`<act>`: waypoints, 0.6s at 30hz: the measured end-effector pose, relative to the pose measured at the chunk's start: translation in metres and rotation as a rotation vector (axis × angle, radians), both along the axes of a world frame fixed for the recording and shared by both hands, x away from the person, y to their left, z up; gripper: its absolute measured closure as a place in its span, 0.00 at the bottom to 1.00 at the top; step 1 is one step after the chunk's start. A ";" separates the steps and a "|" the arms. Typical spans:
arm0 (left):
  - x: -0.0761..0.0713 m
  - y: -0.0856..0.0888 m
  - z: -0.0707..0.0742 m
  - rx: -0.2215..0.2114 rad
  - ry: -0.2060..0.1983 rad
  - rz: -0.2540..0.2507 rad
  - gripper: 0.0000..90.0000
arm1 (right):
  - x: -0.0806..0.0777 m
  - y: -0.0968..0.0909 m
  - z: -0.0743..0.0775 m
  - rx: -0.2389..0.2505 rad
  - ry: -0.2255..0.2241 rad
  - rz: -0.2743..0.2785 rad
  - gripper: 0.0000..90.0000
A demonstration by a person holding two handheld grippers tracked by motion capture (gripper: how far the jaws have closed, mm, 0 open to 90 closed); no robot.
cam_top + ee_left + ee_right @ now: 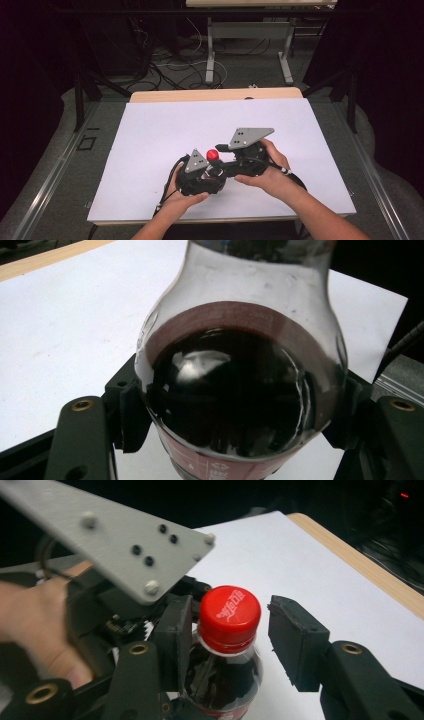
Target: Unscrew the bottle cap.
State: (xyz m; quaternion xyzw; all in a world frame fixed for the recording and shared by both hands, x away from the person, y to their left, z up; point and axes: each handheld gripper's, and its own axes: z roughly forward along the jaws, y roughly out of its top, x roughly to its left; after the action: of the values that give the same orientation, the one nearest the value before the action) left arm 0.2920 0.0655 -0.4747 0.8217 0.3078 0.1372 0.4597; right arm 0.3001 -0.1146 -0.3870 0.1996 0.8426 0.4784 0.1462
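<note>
Your left gripper [207, 176] is clamped on the body of a cola bottle [225, 665], holding it upright over the white table [150, 130] a little in from the middle of the near edge. Your right gripper [227, 630] has its jaws spread on either side of the red cap [230, 612], one pad close against it and the other standing apart.

1 cola bottle [222, 670], 1 red cap [229, 611], 2 claws, 1 white table [150, 130].

Bright white tabletop [150, 140], dark blurry surroundings.
</note>
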 end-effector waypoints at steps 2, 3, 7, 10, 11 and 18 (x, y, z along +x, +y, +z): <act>-0.001 -0.001 0.000 0.006 0.003 0.005 0.33 | -0.001 0.001 -0.001 0.052 0.038 -0.033 0.60; -0.001 -0.002 -0.001 0.009 -0.012 0.010 0.33 | -0.001 0.002 -0.002 0.064 0.048 -0.042 0.62; -0.003 -0.002 0.000 0.009 -0.003 0.008 0.33 | -0.004 0.008 -0.004 0.042 0.021 -0.056 0.66; -0.002 -0.001 0.000 0.010 -0.012 0.008 0.33 | -0.004 0.009 -0.004 0.038 0.003 -0.047 0.67; -0.002 -0.001 0.000 0.013 -0.010 0.004 0.33 | -0.004 0.009 -0.004 0.033 -0.005 -0.034 0.67; -0.004 0.001 0.001 0.013 -0.020 -0.061 0.33 | 0.020 -0.003 0.003 -0.024 0.007 0.257 0.68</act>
State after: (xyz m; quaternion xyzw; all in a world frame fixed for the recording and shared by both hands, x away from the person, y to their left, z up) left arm 0.2877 0.0663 -0.4733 0.8321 0.2774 0.1332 0.4614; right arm 0.3198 -0.1172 -0.3836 0.0899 0.8674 0.4824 0.0830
